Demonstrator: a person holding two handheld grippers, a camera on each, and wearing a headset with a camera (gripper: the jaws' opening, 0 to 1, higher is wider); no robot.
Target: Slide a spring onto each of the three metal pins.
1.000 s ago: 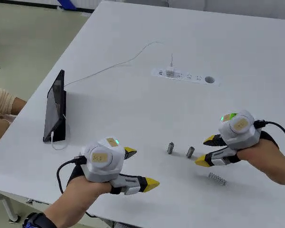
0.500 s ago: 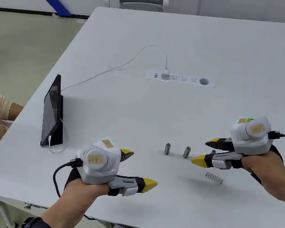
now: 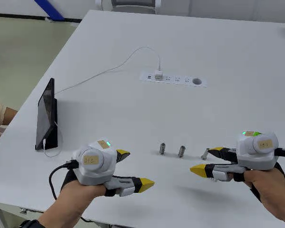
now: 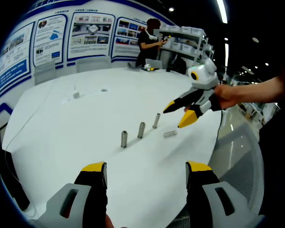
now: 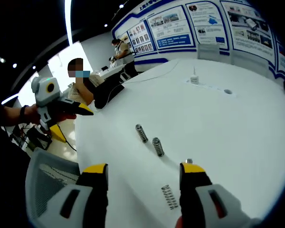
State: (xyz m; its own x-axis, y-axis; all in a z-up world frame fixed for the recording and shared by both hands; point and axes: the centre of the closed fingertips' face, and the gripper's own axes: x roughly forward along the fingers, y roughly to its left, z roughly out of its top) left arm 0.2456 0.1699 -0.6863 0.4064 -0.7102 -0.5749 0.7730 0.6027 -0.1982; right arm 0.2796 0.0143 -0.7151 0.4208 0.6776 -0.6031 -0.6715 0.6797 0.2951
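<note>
Two metal pins (image 3: 162, 148) (image 3: 181, 151) stand on the white table (image 3: 133, 109), each with a spring around it. A third pin (image 3: 205, 154) beside them looks bare. My right gripper (image 3: 207, 160) is open, low over the table just right of the pins. In the right gripper view the loose spring (image 5: 169, 196) lies flat between my open jaws, and the bare pin (image 5: 189, 161) rises just beyond one fingertip. My left gripper (image 3: 134, 168) is open with nothing in it, left of the pins. The loose spring (image 4: 170, 134) lies under the right gripper (image 4: 180, 111) in the left gripper view.
A tablet on a stand (image 3: 46, 114) sits at the table's left edge. A power strip (image 3: 173, 79) with a plugged-in white cable (image 3: 104, 71) lies at the back. The table's near edge runs just below both hands. People stand (image 4: 149, 35) or sit (image 5: 80, 76) in the background.
The head camera has shifted. My right gripper has dropped toward the near edge, and it now covers the loose spring in the head view. My left gripper has barely moved.
</note>
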